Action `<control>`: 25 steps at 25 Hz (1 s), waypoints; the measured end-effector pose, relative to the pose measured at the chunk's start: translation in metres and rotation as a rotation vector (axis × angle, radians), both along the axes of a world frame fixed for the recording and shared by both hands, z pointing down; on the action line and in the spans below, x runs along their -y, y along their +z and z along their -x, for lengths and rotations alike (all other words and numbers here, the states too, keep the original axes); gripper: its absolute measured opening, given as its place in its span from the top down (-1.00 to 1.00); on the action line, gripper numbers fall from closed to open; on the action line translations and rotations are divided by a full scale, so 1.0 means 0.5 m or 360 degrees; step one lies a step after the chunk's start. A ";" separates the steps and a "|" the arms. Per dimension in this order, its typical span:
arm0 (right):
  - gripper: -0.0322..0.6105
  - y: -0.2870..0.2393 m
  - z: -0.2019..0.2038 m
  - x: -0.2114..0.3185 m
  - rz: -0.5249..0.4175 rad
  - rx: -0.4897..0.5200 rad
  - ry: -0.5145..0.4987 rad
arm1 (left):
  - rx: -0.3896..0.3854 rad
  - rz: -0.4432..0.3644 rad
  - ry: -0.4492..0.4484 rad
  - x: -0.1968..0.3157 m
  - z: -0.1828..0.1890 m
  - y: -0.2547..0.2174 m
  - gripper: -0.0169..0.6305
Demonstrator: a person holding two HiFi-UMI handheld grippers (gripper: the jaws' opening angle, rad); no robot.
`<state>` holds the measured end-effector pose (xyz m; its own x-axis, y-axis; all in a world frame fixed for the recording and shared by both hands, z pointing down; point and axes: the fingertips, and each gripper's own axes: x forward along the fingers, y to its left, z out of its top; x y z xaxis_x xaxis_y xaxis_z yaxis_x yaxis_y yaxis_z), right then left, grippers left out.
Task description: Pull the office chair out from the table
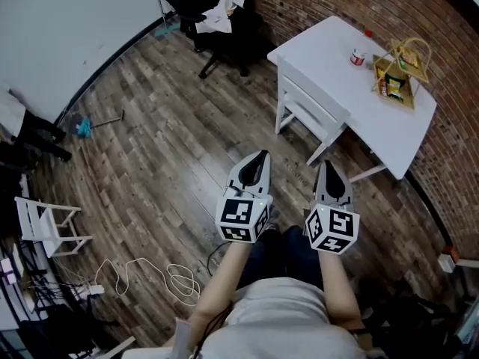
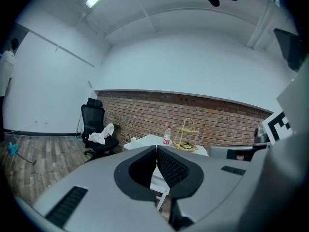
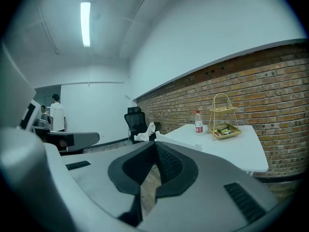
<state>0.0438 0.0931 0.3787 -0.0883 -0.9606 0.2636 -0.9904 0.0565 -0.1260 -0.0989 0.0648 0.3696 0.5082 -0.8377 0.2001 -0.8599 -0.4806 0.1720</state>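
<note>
A black office chair (image 1: 217,21) with a white cloth (image 1: 224,10) on its seat stands at the far side of the wooden floor, by the brick wall and left of the white table (image 1: 322,58). It also shows in the left gripper view as the office chair (image 2: 94,129) and in the right gripper view as the office chair (image 3: 136,124). A white chair (image 1: 310,111) sits tucked under the table. My left gripper (image 1: 262,155) and right gripper (image 1: 327,164) are held side by side, well short of both chairs. Both are shut and hold nothing.
On the table stand a bottle (image 1: 359,54) and a wire basket (image 1: 400,69) of snacks. A small white stool (image 1: 45,223) and a loose cable (image 1: 157,275) lie at the left. A blue duster (image 1: 86,126) is on the floor. A person (image 3: 57,112) stands far off.
</note>
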 end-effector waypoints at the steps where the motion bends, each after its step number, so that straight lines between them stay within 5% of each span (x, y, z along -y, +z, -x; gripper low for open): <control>1: 0.86 0.003 0.002 0.010 0.0006 -0.0003 0.0002 | -0.0002 0.0004 0.0004 0.011 0.002 0.003 0.91; 15: 0.86 0.033 -0.025 0.177 0.0046 -0.0004 0.0002 | -0.0005 0.0047 0.0021 0.183 -0.032 0.036 0.91; 25: 0.86 0.059 -0.072 0.390 0.0070 0.0055 0.0047 | 0.0024 0.0086 0.0127 0.396 -0.098 0.066 0.91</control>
<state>0.0800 -0.1021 0.4083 -0.0700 -0.9504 0.3029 -0.9865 0.0210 -0.1622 -0.0499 -0.1333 0.4026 0.5694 -0.7824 0.2521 -0.8220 -0.5381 0.1867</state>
